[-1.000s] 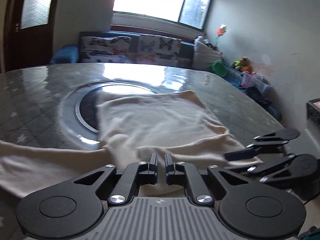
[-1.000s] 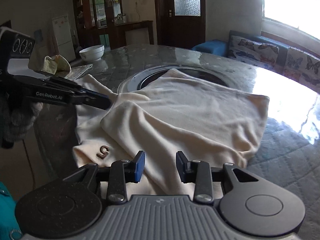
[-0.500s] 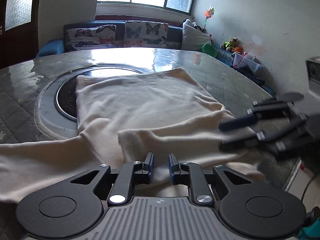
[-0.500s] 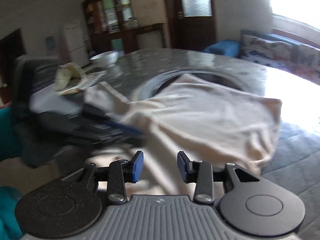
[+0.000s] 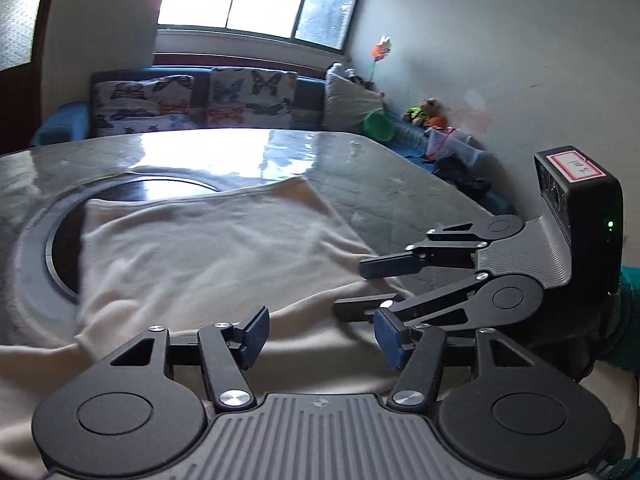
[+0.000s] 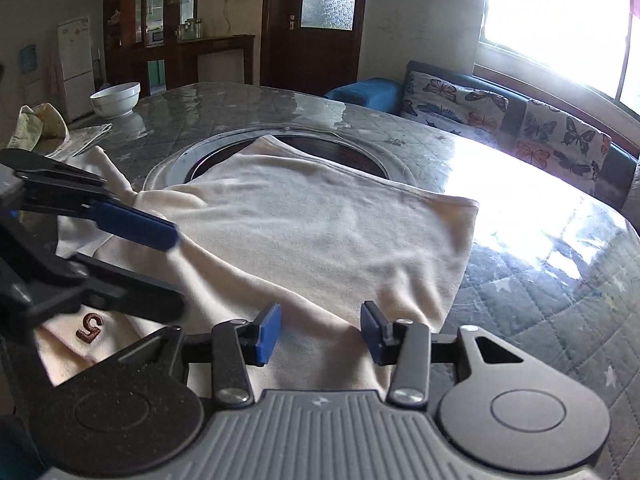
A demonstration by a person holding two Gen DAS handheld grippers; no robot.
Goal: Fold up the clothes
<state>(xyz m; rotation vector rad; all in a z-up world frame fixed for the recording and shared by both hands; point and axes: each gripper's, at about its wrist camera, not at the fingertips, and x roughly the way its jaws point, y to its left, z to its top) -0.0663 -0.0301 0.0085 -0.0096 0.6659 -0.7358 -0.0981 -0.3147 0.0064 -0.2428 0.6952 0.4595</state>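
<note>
Opening over cream garment [image 5: 208,256]: both hand-held grippers, nothing gripped.

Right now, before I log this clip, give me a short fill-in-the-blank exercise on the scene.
1. The cream garment bears a brown numeral ____.
2. The bowl at the table's far end is ____ in colour.
3. The sofa cushions carry a ____ print.
4. Both the left gripper and right gripper have pads coloured ____.

Missing words: 5; white; butterfly; blue

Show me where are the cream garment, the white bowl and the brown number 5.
cream garment [image 6: 320,232]: right wrist view, middle of the folded cloth.
white bowl [image 6: 115,100]: right wrist view, its outer wall.
brown number 5 [image 6: 90,326]: right wrist view, middle of the figure.
</note>
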